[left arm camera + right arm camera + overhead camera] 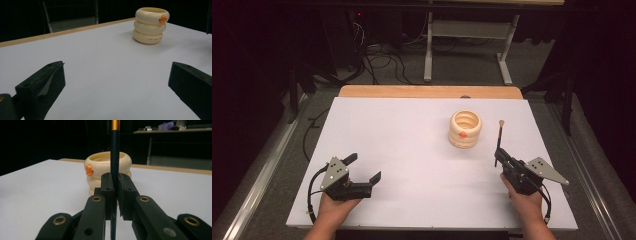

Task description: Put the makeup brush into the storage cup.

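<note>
A cream ribbed holder (465,128) with a small orange knob stands on the white table (412,150), right of centre. It also shows in the left gripper view as the cream holder (151,25) and in the right gripper view as the holder (100,173). My right gripper (499,153) is shut on a thin dark brush (500,137), held nearly upright just right of the holder; the brush handle (115,152) rises between the jaws with a gold ferrule on top. At the table's front left, my left gripper (364,167) stands open, jaws wide apart and nothing between them.
A wooden strip (432,91) runs along the table's far edge. Behind it are a metal table frame (467,45) and cables on the floor (382,60). Another table with objects (172,127) stands in the dark background.
</note>
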Motion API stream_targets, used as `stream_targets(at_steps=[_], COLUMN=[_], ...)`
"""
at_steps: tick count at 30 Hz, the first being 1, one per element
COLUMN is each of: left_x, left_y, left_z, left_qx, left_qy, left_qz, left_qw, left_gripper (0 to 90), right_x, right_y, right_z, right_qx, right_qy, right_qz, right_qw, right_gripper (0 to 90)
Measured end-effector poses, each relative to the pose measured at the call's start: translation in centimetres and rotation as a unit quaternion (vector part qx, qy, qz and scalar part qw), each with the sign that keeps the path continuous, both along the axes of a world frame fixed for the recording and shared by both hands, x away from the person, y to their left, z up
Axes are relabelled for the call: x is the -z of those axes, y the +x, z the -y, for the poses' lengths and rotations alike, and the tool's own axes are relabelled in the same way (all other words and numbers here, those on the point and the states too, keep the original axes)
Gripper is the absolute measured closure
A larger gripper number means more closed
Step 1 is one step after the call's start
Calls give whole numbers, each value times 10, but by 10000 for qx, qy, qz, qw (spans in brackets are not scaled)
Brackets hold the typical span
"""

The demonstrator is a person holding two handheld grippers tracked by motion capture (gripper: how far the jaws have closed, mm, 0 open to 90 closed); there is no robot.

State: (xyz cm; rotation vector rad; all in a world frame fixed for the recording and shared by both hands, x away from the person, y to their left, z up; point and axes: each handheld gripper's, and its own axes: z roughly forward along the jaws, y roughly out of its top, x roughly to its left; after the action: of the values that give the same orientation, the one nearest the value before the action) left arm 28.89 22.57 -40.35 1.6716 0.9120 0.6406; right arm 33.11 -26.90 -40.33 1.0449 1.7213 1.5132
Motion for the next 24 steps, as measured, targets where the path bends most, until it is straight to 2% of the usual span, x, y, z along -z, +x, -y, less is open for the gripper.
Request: stream_targets(at_steps=[8,18,20,22,24], left_x=[0,0,-4,-11,-19], left_y=[0,0,0,0,1], left_z=[0,1,5,12,19], left_qx=[7,39,124,205,314], left_qy=[5,-23,-66,16,-81], left_qz=[-4,-55,-91,-36,-37], left_qw=[10000,10000,9999,9998,9995], left_gripper=[16,18,18,18,19], right_x=[-1,0,-1,-3,-5], right_y=[-4,-3,-3,-1,0], right_z=[-3,-6,-8,-12,-18], right_qx=[-111,-126,-150,-207,-257], right_qy=[61,34,65,25,-74], right_qz=[361,390,378,357,386], right_qw=[9993,9992,9992,9991,9989], right_gripper=[857,857,857,858,858])
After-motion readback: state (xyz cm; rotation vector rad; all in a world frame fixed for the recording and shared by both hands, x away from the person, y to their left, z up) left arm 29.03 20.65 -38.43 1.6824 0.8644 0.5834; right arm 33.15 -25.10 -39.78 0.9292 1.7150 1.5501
